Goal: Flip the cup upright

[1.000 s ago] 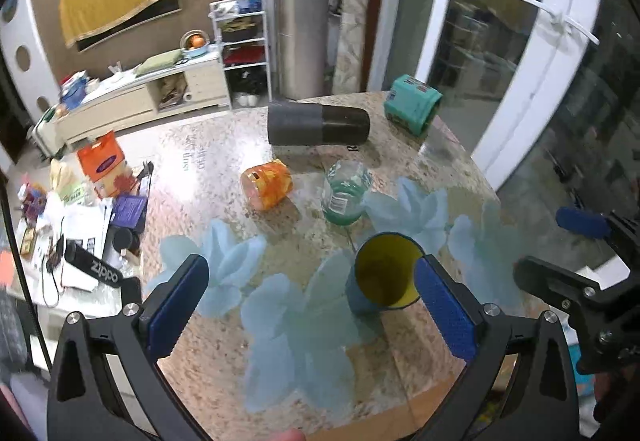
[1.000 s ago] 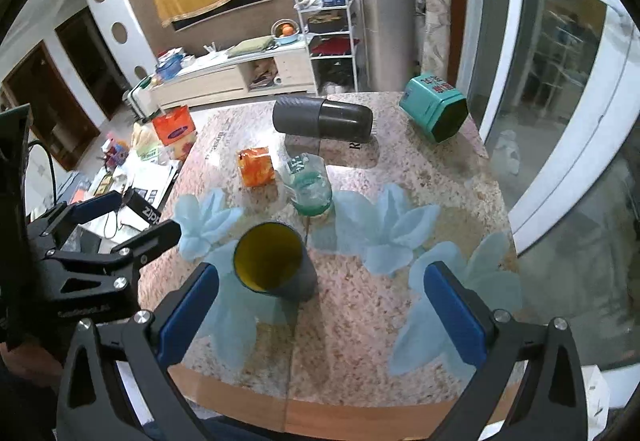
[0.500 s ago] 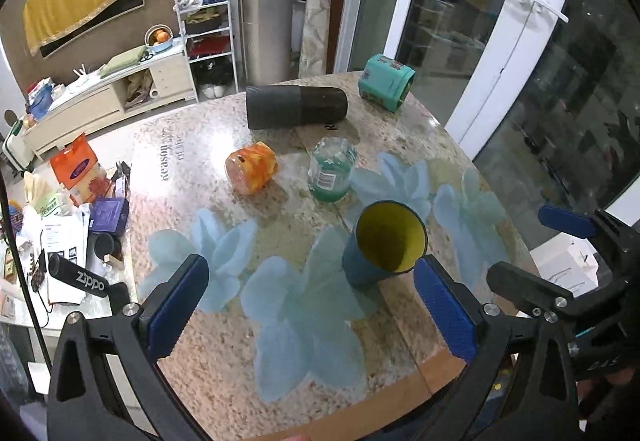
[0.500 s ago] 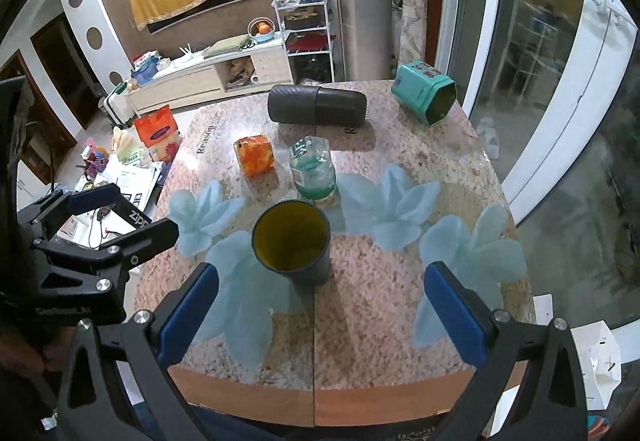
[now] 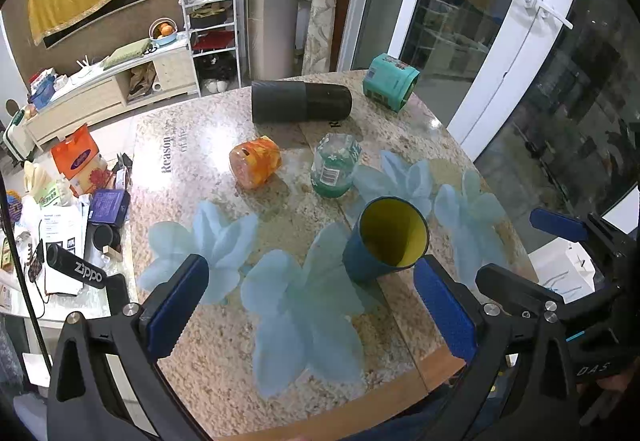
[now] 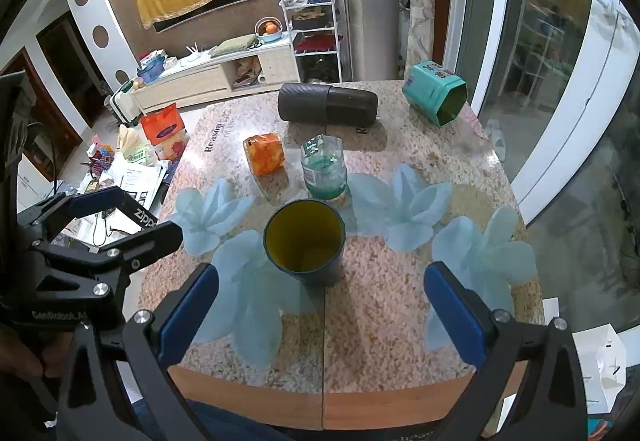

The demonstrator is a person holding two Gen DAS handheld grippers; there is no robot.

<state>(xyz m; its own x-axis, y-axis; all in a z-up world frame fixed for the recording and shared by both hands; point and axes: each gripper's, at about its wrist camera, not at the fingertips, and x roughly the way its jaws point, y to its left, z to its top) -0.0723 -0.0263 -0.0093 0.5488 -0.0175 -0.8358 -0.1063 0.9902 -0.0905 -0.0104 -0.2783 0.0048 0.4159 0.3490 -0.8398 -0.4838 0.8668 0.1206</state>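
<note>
A dark blue cup [image 5: 382,241] with a yellow inside stands upright, mouth up, on the round stone table [image 5: 192,161]; it also shows in the right wrist view [image 6: 305,241]. My left gripper [image 5: 308,305] is open and empty, held back above the table's near edge, with the cup just ahead of its right finger. My right gripper [image 6: 320,311] is open and empty, also held back above the near edge, with the cup ahead between its fingers. Neither gripper touches the cup. Each gripper shows at the side of the other's view.
Behind the cup stand a clear green jar [image 6: 323,171] and an orange jar [image 6: 265,153] on its side. A dark cylinder [image 6: 328,104] and a teal tin [image 6: 434,91] lie at the far edge. A cluttered low table [image 5: 60,225] sits left.
Both grippers have drawn back and up from the cup, so the table looks smaller and farther. The cup has stayed upright in place.
</note>
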